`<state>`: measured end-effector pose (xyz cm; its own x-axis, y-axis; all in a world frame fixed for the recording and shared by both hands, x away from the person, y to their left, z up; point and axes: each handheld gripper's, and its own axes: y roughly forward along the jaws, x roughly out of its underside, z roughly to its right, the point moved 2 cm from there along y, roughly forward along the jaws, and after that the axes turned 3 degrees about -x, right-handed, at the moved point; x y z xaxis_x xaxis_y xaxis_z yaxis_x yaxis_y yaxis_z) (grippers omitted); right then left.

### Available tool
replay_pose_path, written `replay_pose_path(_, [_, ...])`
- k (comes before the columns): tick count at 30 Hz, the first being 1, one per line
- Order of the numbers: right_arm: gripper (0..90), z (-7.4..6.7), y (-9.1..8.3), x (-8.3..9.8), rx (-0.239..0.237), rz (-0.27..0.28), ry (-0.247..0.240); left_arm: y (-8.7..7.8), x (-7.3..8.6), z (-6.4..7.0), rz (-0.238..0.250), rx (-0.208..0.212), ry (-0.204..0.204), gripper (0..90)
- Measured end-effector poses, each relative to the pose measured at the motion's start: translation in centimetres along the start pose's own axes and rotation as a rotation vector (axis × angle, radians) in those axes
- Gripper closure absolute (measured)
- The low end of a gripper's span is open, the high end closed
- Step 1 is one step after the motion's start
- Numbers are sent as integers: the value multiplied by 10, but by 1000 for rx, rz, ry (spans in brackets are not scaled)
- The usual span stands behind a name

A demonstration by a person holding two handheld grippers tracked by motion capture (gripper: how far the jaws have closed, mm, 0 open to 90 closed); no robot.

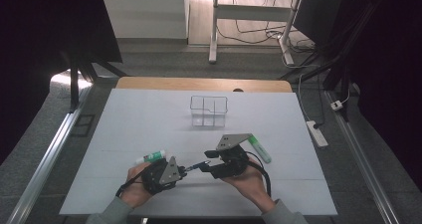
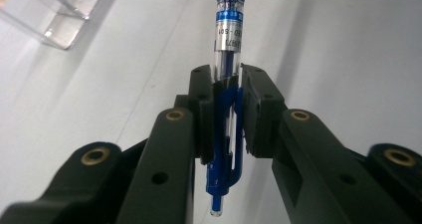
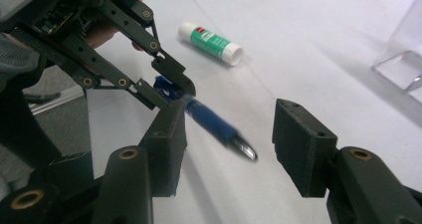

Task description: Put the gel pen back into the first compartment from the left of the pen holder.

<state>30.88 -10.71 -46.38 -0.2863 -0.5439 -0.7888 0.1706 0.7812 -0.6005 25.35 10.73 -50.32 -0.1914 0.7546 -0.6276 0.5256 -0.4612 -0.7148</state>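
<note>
The white table (image 1: 149, 119) carries everything in play, and on it, toward the far middle, stands the clear divided organizer (image 1: 209, 110), whose compartments look bare from the high view, so nothing seems to have been filed there yet; to the right of the hands lies a green-capped marker (image 1: 260, 149) flat on the sheet, and to the left, just beyond the left hand, a green-and-white glue stick (image 1: 151, 157), both untouched and apart from the grippers; the left gripper (image 2: 227, 102) is clamped narrowly on the blue pen (image 2: 226, 109), its pads pressing the clear barrel at about mid-length, the clicker end hanging behind the jaws and the grip and tip end pointing out ahead; the right gripper (image 3: 229, 134) stands with its jaws well apart, the pen's tip section lying in the gap between them but touching neither pad as far as the right gripper view shows; the pen is therefore up off the table, carried by the left gripper alone, between the two hands near the front edge; my reading is that a handover or a two-handed adjustment of the pen has reached its end, with the left hand now in sole charge; what appears left is to carry the pen to the organizer and drop it into a compartment, and likely to deal with the marker and glue stick afterwards.
</note>
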Motion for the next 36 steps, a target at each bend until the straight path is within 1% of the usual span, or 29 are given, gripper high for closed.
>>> replay_pose_path(8, [448,3,-8,0,35,66,-6,-3,4,-8,31,-9,-77,759])
replay_pose_path(13, [442,5,-11,1,59,86,-4,-5,7,-13,49,-23,-121,758])
replay_pose_path(16, [433,6,-12,1,68,90,2,-6,8,-16,70,-32,-156,758])
replay_pose_path(18, [431,7,-12,2,73,98,7,-8,8,-18,96,-34,-183,758])
replay_pose_path(21, [429,7,-12,3,72,101,13,-10,7,-19,131,-34,-205,758])
replay_pose_path(27, [423,6,-9,3,66,107,17,-11,4,-18,163,-24,-223,758])
replay_pose_path(31, [423,5,-8,3,66,108,10,-10,0,-17,184,-12,-232,758])
replay_pose_path(36, [433,4,-7,2,61,124,11,-5,-6,-12,198,-1,-221,758])
